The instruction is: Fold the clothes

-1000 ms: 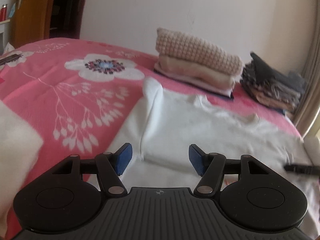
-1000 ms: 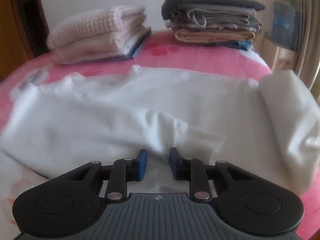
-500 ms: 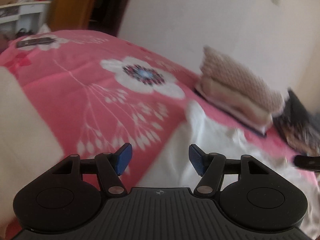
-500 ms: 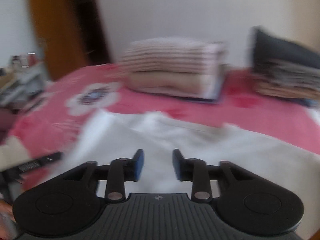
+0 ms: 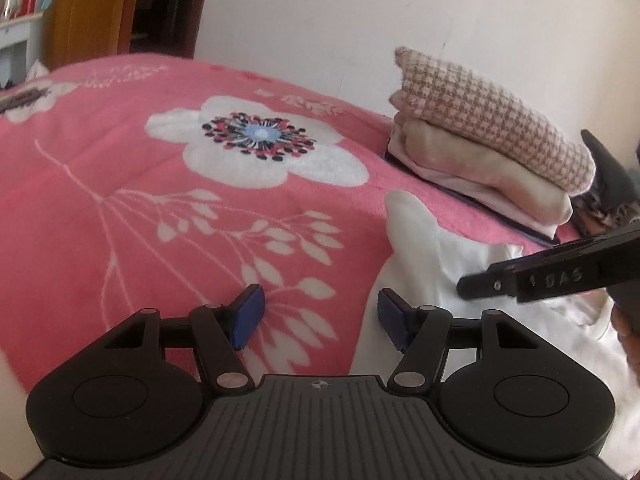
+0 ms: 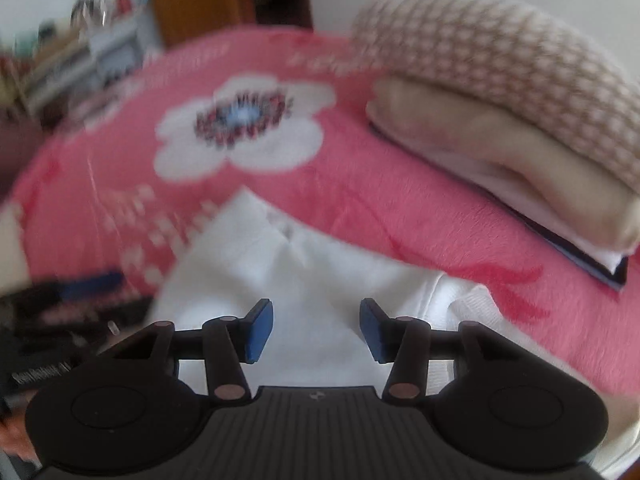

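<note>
A white garment point(image 5: 424, 264) lies spread on the pink flowered bed cover point(image 5: 160, 208). My left gripper point(image 5: 318, 316) is open and empty, low over the garment's left edge. My right gripper point(image 6: 316, 330) is open and empty, over the white garment point(image 6: 304, 288) near its upper left corner. The right gripper's finger point(image 5: 560, 276) reaches in from the right of the left wrist view. The left gripper point(image 6: 68, 300) shows blurred at the left of the right wrist view.
A stack of folded clothes with a checked knit on top point(image 5: 492, 136) point(image 6: 500, 92) sits by the wall behind the garment. A darker folded pile point(image 5: 608, 184) lies further right. A wooden door point(image 5: 96, 12) and shelves point(image 6: 72, 52) stand far left.
My right gripper let go of the white sleeve cuff, opened, and swung left toward the garment's upper left corner. My left gripper stayed open and shifted left to the garment's edge.
</note>
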The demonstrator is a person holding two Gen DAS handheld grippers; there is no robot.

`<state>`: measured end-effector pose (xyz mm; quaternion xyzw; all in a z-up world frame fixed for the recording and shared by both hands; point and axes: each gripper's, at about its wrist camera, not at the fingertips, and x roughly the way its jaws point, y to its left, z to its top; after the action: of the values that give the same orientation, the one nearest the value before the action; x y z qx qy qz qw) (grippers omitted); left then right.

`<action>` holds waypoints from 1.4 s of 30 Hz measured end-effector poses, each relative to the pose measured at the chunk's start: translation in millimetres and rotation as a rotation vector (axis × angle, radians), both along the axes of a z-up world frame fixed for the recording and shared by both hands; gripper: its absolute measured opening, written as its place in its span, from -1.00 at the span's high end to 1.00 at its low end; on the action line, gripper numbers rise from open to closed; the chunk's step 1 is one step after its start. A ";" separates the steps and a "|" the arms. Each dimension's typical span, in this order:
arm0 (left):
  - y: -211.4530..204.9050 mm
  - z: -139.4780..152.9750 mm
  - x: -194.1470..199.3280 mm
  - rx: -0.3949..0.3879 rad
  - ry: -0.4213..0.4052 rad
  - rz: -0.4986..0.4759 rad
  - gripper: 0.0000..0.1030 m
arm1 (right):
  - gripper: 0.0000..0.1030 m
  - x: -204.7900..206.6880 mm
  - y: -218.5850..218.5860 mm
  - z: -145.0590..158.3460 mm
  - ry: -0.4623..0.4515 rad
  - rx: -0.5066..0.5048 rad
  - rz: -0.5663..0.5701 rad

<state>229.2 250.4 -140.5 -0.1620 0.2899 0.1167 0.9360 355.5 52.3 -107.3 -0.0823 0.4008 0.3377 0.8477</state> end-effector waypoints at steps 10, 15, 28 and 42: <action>2.8 -6.0 -3.4 -0.014 -0.049 0.038 -0.22 | 0.97 -11.8 -3.1 -14.5 -0.019 -0.031 -0.049; 0.2 -6.9 -2.9 0.005 -0.049 0.042 -0.22 | 0.92 -4.3 -9.6 -26.1 -0.001 -0.045 -0.116; 7.3 -11.1 -10.0 -0.028 -0.088 0.101 -0.05 | 0.71 16.6 64.5 -4.1 0.048 0.026 0.021; 8.4 -1.3 -21.2 -0.010 -0.143 0.169 -0.22 | 0.92 23.8 -32.8 22.3 0.139 0.175 -0.249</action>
<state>208.0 258.8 -141.8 -0.1984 0.2084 0.1820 0.9403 379.3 19.5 -85.0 0.0659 0.4345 0.2684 0.8572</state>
